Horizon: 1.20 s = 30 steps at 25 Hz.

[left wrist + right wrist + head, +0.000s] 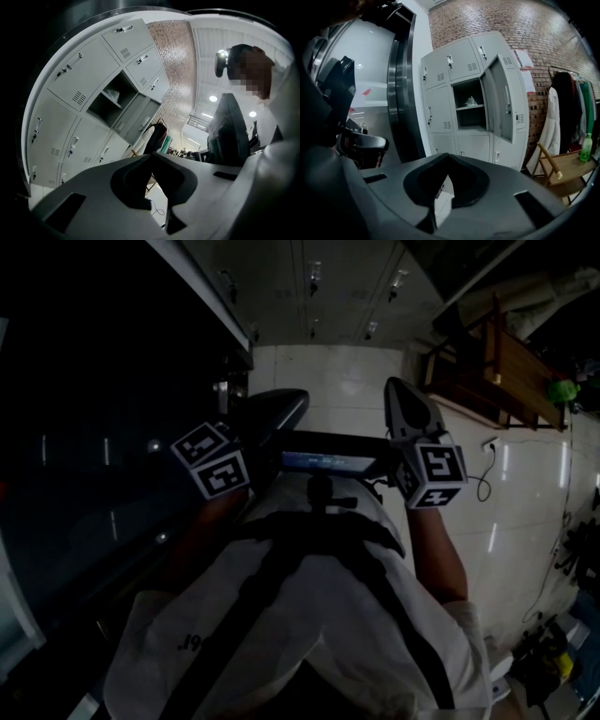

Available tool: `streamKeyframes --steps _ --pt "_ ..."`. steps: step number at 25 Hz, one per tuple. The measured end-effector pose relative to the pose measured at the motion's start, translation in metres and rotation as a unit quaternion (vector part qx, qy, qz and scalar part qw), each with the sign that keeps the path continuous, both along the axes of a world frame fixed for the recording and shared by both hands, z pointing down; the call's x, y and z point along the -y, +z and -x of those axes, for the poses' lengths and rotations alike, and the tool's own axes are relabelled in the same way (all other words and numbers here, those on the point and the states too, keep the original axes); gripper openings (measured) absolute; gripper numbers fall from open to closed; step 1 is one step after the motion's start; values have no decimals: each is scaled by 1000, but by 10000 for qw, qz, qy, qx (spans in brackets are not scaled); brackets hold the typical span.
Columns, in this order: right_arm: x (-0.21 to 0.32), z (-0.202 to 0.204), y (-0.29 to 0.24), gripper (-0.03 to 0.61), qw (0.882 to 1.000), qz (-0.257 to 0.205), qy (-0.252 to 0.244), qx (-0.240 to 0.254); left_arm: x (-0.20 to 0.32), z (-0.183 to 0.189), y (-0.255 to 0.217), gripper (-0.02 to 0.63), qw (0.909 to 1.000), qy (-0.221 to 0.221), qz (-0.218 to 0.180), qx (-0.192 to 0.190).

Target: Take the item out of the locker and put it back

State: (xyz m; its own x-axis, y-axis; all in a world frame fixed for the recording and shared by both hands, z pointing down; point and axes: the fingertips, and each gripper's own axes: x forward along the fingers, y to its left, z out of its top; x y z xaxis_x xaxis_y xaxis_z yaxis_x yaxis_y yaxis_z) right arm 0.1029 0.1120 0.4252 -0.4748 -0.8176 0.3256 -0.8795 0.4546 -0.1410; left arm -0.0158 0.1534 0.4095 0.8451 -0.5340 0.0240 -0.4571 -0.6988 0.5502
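A bank of grey lockers (440, 93) stands against a brick wall some way ahead. One compartment (468, 112) is open, its door (499, 101) swung to the right. A small pale item (471, 101) lies on the shelf inside; in the left gripper view, which is tilted, the item (113, 95) shows in the same open compartment (110, 101). My left gripper (151, 155) and right gripper (447, 156) are both shut with nothing between their jaws, and both are well short of the lockers. In the dark head view the left gripper (295, 401) and right gripper (398, 388) point side by side toward the lockers (319, 287).
A wooden chair (558, 173) with a green bottle (584, 147) on it stands right of the lockers, below hanging clothes (562, 117). A dark pillar (401, 93) rises to their left. A cable (483, 479) lies on the pale tiled floor (328, 381).
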Motion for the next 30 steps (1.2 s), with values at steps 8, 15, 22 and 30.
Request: streamKeyframes --steps 8,15,22,30 --pt "-8 3 -13 0 9999 -96 45 -102 -6 4 1 2 9999 114 82 -88" --pt "-8 0 -10 0 9998 -64 61 -174 -5 -1 1 2 9997 194 63 -118" --pt "-10 1 -8 0 9999 -11 57 -146 -7 -2 2 2 9997 204 96 -111" --pt "-11 -1 -7 0 9999 9 41 -142 -10 -7 3 2 9996 253 113 -85"
